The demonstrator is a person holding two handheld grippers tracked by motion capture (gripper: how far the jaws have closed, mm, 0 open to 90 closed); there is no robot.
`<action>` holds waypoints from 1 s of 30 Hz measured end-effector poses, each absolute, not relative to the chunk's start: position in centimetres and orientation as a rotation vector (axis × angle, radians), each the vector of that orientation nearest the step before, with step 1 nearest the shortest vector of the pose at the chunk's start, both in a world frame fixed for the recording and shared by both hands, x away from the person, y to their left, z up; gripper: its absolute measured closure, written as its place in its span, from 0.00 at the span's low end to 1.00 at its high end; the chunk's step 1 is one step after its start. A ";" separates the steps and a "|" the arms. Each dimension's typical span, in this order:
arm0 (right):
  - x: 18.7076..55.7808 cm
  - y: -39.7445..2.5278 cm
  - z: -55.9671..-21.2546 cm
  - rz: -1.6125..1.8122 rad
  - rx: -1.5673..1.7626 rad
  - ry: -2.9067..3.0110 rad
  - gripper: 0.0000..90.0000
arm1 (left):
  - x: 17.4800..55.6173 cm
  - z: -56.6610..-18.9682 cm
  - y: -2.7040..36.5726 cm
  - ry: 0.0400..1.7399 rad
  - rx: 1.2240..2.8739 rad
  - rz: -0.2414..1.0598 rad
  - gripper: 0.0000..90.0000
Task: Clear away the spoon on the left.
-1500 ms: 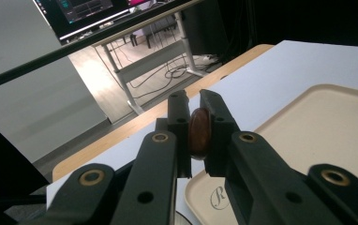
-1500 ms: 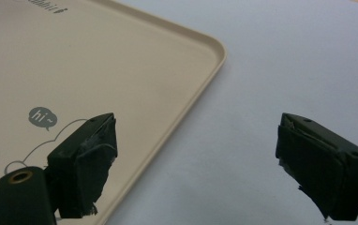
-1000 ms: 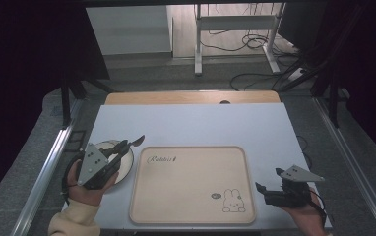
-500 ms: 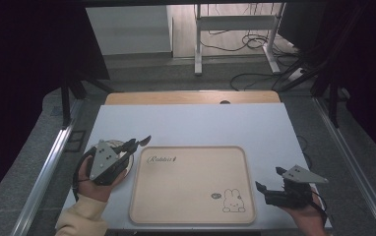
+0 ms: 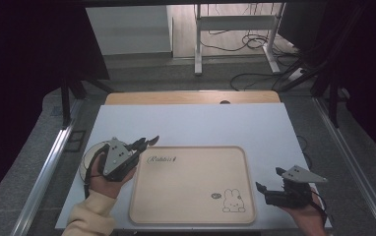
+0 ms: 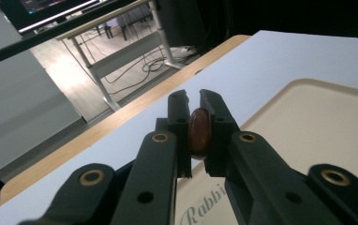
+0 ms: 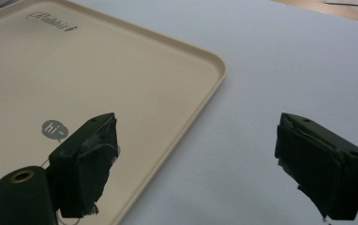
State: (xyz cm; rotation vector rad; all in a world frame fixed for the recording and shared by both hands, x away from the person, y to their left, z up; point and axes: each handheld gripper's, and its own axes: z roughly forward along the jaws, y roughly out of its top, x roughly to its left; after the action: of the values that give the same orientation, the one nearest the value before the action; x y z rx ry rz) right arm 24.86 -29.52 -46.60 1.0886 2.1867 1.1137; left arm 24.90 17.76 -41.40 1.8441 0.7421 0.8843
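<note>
Nearest the person, at the counter's (image 5: 191, 123) right edge, the right gripper (image 7: 200, 159) waits idle beside the tray (image 5: 191, 196), fingers wide apart. Farther left, the left gripper (image 6: 195, 123) has its fingers clamped on a small brown oval piece (image 6: 199, 132), held above the tray's near-left corner, beside a round plate (image 5: 88, 156). The carry looks underway; next comes lowering and releasing onto the tray.

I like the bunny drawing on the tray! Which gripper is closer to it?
Right. The right gripper is open just beside the bunny drawing, off the tray's right edge. The left gripper is over the far left corner.
</note>
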 end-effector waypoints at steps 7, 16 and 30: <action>25.0 -29.5 -46.8 1.104 1.090 2.195 0.15 | 25.3 -41.9 16.2 0.708 1.867 0.867 0.94; 24.9 -29.5 -46.9 1.097 1.087 2.198 0.15 | 25.5 -43.1 15.0 0.682 1.917 0.846 0.94; 25.0 -29.6 -47.1 1.080 1.086 2.214 0.15 | 25.2 -45.1 14.4 0.656 2.007 0.829 0.94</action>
State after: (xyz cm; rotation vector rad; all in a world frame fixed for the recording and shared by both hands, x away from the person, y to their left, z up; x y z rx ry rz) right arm 24.98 -29.55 -47.10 1.0863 2.2145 1.0803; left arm 25.25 14.36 -45.12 2.0073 0.6561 0.8286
